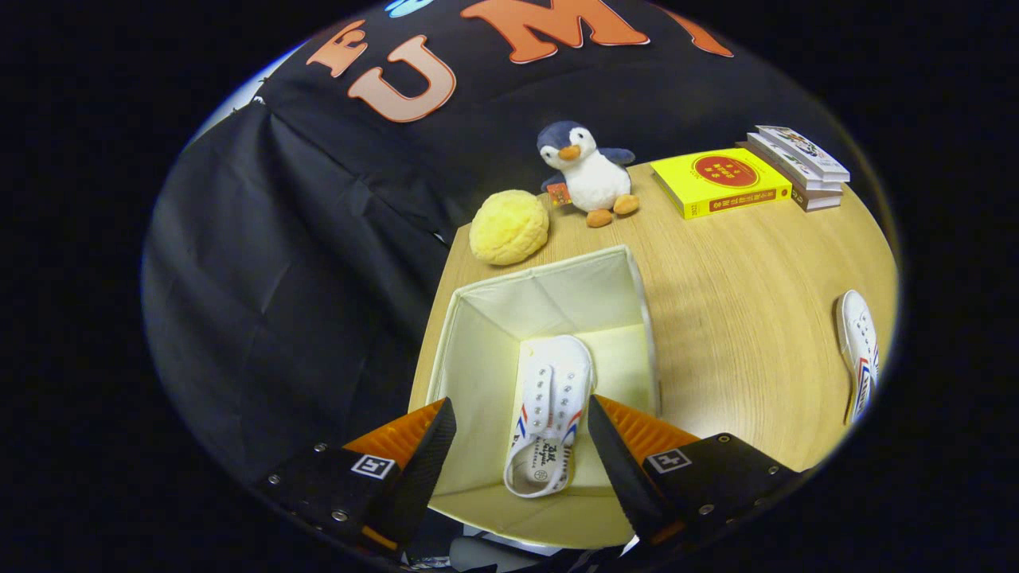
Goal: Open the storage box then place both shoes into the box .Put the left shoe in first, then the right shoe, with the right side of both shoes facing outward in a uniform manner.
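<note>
The cream fabric storage box (pixel 478 318) stands open on the wooden table, directly below and ahead of my fingers. One white canvas shoe (pixel 548 414) with red and blue side stripes lies on the box floor, toe pointing away from me, heel nearest. My gripper (pixel 521 442) hovers above the box and is open; the shoe shows in the gap between the fingers, but neither finger touches it. The second white shoe (pixel 860 354) lies on the table far off to the right of the box.
Beyond the box sit a round yellow plush (pixel 509 227), a penguin toy (pixel 585 173), a yellow book (pixel 720 183) and a small stack of books (pixel 800 163). The table's left edge (pixel 434 314) runs right beside the box, with black cloth hanging past it.
</note>
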### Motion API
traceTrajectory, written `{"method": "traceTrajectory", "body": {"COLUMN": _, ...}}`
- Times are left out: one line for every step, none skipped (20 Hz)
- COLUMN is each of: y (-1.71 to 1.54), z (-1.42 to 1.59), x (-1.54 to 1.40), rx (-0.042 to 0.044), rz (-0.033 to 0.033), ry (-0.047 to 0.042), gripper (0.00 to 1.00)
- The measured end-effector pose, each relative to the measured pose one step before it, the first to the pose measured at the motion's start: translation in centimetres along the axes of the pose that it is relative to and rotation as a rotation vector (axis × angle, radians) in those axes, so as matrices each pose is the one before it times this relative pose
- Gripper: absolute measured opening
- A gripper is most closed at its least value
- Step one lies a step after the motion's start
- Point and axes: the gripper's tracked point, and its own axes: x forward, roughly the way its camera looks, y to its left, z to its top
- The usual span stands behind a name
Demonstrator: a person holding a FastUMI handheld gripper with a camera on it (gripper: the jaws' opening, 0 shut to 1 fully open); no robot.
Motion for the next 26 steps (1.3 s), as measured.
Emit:
{"method": "traceTrajectory", "body": {"y": -1.051, "z": 0.575, "x": -0.747, "rx": -0.00462, "rz": -0.00951, "ry": -0.01288, "gripper": 0.99}}
{"method": "traceTrajectory", "body": {"y": -1.375, "z": 0.582, "x": -0.476, "rx": -0.00153, "rz": -0.01288, "ry": -0.00809, "gripper": 0.99}}
{"method": "traceTrajectory", "body": {"y": -1.716, "z": 0.444, "x": -0.553, "rx": 0.00277, "rz": -0.01849, "ry": -0.00765, "gripper": 0.99}}
{"method": "traceTrajectory", "body": {"y": -1.765, "z": 0.343, "x": -0.563, "rx": 0.00472, "rz": -0.0204, "ry": -0.00591, "gripper": 0.98}}
{"method": "traceTrajectory", "body": {"y": -1.887, "z": 0.376, "x": -0.612, "rx": 0.0035, "rz": -0.019, "ry": -0.0034, "gripper": 0.99}}
{"method": "traceTrajectory", "body": {"y": -1.76, "z": 0.416, "x": -0.781, "rx": 0.00598, "rz": -0.01733, "ry": -0.00268, "gripper": 0.99}}
{"method": "traceTrajectory", "body": {"y": -1.91, "z": 0.305, "x": -0.44, "rx": 0.00697, "rz": -0.0113, "ry": -0.00289, "gripper": 0.99}}
{"method": "traceTrajectory", "body": {"y": -2.094, "z": 0.247, "x": -0.525, "rx": 0.004, "rz": -0.02074, "ry": 0.00075, "gripper": 0.99}}
{"method": "traceTrajectory", "body": {"y": -2.314, "z": 0.261, "x": -0.52, "rx": -0.00104, "rz": -0.02467, "ry": -0.00036, "gripper": 0.98}}
{"method": "traceTrajectory", "body": {"y": -2.055, "z": 0.199, "x": -0.389, "rx": 0.00107, "rz": -0.02466, "ry": -0.00316, "gripper": 0.99}}
{"method": "traceTrajectory", "body": {"y": -2.017, "z": 0.215, "x": -0.302, "rx": 0.00235, "rz": -0.01933, "ry": -0.00106, "gripper": 0.98}}
{"method": "traceTrajectory", "body": {"y": -1.907, "z": 0.077, "x": -0.323, "rx": 0.00303, "rz": -0.0182, "ry": 0.00287, "gripper": 0.98}}
{"method": "traceTrajectory", "body": {"y": -1.969, "z": 0.13, "x": -0.239, "rx": 0.00147, "rz": -0.01816, "ry": 0.00201, "gripper": 0.99}}
{"method": "traceTrajectory", "body": {"y": -1.938, "z": 0.173, "x": -0.258, "rx": 0.001, "rz": -0.02115, "ry": 0.00095, "gripper": 0.99}}
{"method": "traceTrajectory", "body": {"y": -1.859, "z": -0.004, "x": -0.077, "rx": 0.00053, "rz": -0.01817, "ry": 0.00425, "gripper": 0.99}}
{"method": "traceTrajectory", "body": {"y": -1.672, "z": -0.056, "x": -0.049, "rx": 0.0037, "rz": -0.01298, "ry": 0.00589, "gripper": 0.99}}
{"method": "traceTrajectory", "body": {"y": -1.692, "z": -0.09, "x": -0.027, "rx": 0.00471, "rz": -0.0114, "ry": 0.00842, "gripper": 0.99}}
{"method": "traceTrajectory", "body": {"y": -1.835, "z": -0.257, "x": 0.057, "rx": 0.00149, "rz": -0.01273, "ry": 0.01305, "gripper": 0.99}}
{"method": "traceTrajectory", "body": {"y": -1.524, "z": -0.268, "x": 0.095, "rx": -0.00159, "rz": -0.00978, "ry": 0.01198, "gripper": 0.99}}
{"method": "traceTrajectory", "body": {"y": -1.544, "z": -0.296, "x": 0.254, "rx": -0.00232, "rz": -0.00855, "ry": 0.01462, "gripper": 0.99}}
{"method": "traceTrajectory", "body": {"y": -1.384, "z": -0.47, "x": 0.237, "rx": 0.00196, "rz": -0.0014, "ry": 0.02008, "gripper": 0.99}}
{"method": "traceTrajectory", "body": {"y": -1.303, "z": -0.429, "x": 0.206, "rx": 0.0066, "rz": -0.0013, "ry": 0.01988, "gripper": 0.99}}
{"method": "traceTrajectory", "body": {"y": -1.126, "z": -0.383, "x": 0.359, "rx": 0.00624, "rz": 0.0005, "ry": 0.01986, "gripper": 0.99}}
{"method": "traceTrajectory", "body": {"y": -1.321, "z": -0.498, "x": 0.227, "rx": 0.0018, "rz": -0.00668, "ry": 0.01853, "gripper": 0.98}}
{"method": "traceTrajectory", "body": {"y": -1.117, "z": -0.376, "x": 0.458, "rx": -0.00469, "rz": -0.0072, "ry": 0.0162, "gripper": 0.97}}
{"method": "traceTrajectory", "body": {"y": -0.909, "z": -0.488, "x": 0.447, "rx": -0.00639, "rz": -0.00476, "ry": 0.01914, "gripper": 0.97}}
